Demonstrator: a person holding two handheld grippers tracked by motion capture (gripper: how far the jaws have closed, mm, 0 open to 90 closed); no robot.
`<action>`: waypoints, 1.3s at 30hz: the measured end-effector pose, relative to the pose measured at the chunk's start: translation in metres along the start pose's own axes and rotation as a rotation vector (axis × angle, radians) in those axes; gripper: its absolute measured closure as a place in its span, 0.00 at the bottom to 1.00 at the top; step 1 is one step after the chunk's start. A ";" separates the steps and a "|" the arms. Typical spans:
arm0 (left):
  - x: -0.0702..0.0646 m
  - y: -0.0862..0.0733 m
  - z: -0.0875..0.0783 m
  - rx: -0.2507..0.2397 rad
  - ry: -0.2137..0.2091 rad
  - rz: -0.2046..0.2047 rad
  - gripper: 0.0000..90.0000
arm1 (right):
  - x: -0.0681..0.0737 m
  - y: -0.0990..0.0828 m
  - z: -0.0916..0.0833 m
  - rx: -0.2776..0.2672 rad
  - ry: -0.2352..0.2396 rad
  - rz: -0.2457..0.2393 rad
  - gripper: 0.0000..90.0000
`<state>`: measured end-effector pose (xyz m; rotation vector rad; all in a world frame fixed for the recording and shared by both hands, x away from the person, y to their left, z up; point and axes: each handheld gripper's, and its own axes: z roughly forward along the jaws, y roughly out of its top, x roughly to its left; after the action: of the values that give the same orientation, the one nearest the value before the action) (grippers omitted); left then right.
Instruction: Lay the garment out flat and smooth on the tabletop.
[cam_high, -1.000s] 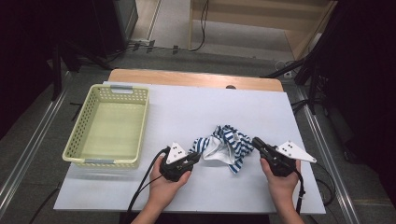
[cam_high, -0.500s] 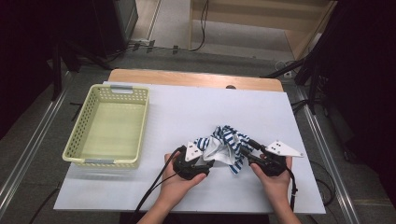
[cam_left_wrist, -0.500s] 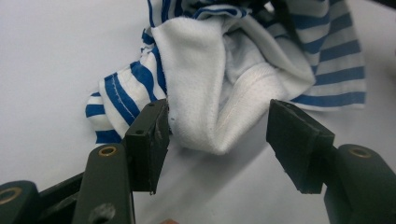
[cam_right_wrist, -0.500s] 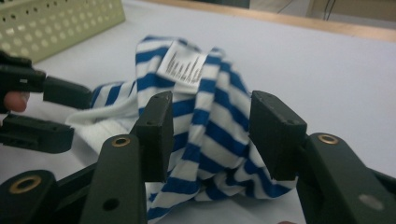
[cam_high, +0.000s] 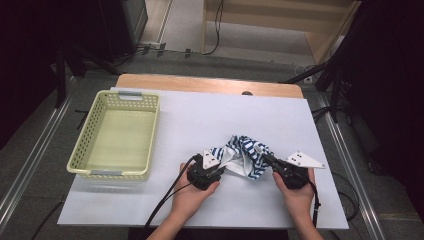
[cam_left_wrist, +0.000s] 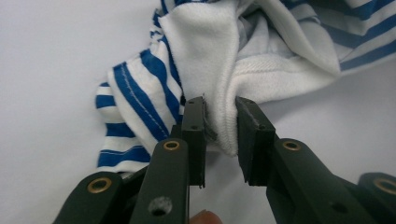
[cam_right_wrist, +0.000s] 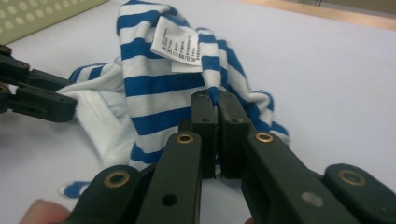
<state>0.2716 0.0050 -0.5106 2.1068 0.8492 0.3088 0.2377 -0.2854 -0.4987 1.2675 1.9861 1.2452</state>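
A blue-and-white striped garment lies crumpled on the white table sheet, near the front. My left gripper is at its left edge. In the left gripper view a fold of the white hem fills the gap of the left gripper, whose jaws have just been closing on it. My right gripper is at the garment's right side. In the right gripper view the right gripper has just closed and pinches a thin striped edge below the care label. The left gripper shows there at the far left.
A pale yellow-green perforated basket stands on the left of the white sheet, with nothing in it. The table's wooden back edge lies beyond. Dark floor, metal rails and cables surround the table.
Both hands have come inward to the garment, the left one moving right the most. Both pairs of jaws opened wider half a second ago and now sit closed on the cloth.
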 end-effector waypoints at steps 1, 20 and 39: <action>0.003 0.000 -0.002 -0.009 0.001 -0.008 0.84 | -0.003 0.000 -0.002 -0.006 -0.007 0.004 0.95; 0.054 0.001 -0.044 -0.148 0.078 -0.150 0.85 | -0.060 0.000 -0.054 -0.100 -0.123 0.105 0.89; 0.021 -0.006 -0.042 -0.167 0.021 -0.118 0.50 | 0.003 0.011 -0.025 -0.044 0.113 -0.088 0.58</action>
<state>0.2644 0.0475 -0.4901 1.8945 0.9236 0.3278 0.2223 -0.2925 -0.4767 1.0989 2.0570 1.3364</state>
